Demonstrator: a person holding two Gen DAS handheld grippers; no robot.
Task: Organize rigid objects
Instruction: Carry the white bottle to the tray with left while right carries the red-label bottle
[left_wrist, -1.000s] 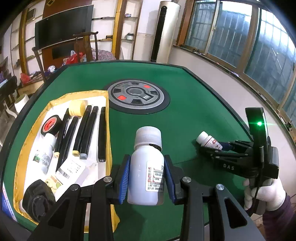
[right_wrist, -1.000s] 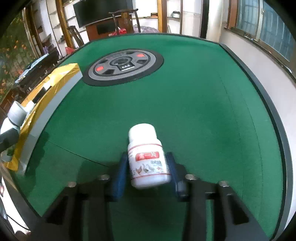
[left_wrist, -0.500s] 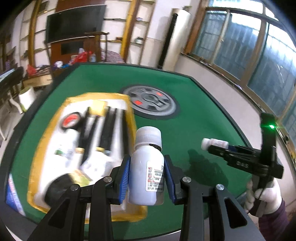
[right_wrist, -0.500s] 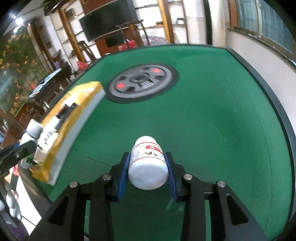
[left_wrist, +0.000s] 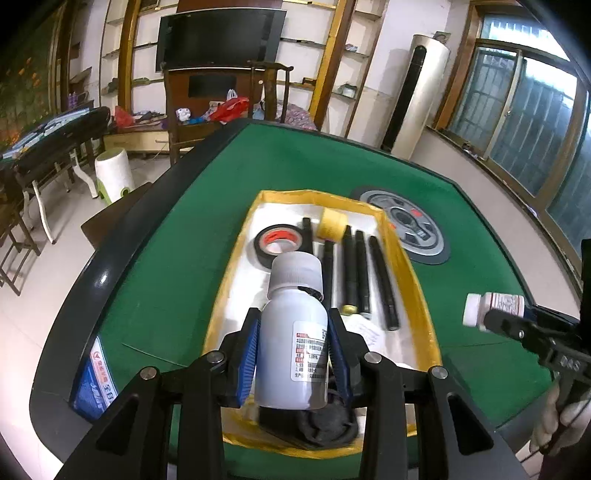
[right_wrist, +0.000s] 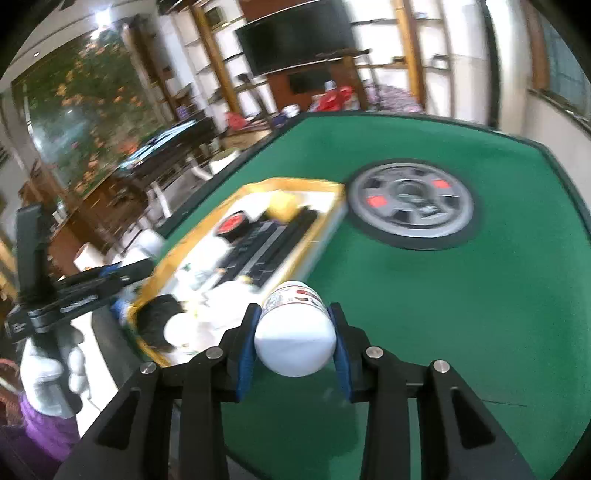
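My left gripper (left_wrist: 293, 354) is shut on a tall white bottle (left_wrist: 293, 332) with a grey cap, held above the near end of the yellow-rimmed tray (left_wrist: 227, 280). My right gripper (right_wrist: 293, 339) is shut on a small white pill bottle (right_wrist: 295, 328) with a red label, held in the air right of the tray (right_wrist: 332, 218). The right gripper and its bottle (left_wrist: 493, 306) also show at the right of the left wrist view. The left gripper (right_wrist: 125, 271) shows at the left of the right wrist view.
The tray holds a black tape roll (left_wrist: 280, 243), a yellow roll (left_wrist: 332, 225), several black pens (left_wrist: 354, 273), a black object (left_wrist: 325, 421) and small boxes. A round grey dial (left_wrist: 413, 229) sits mid-table on the green felt. A blue packet (left_wrist: 98, 376) lies at the near left edge.
Both grippers rose and swung left toward the tray with their bottles. The left bottle is now over the tray's near end; the right bottle has tilted to point forward.
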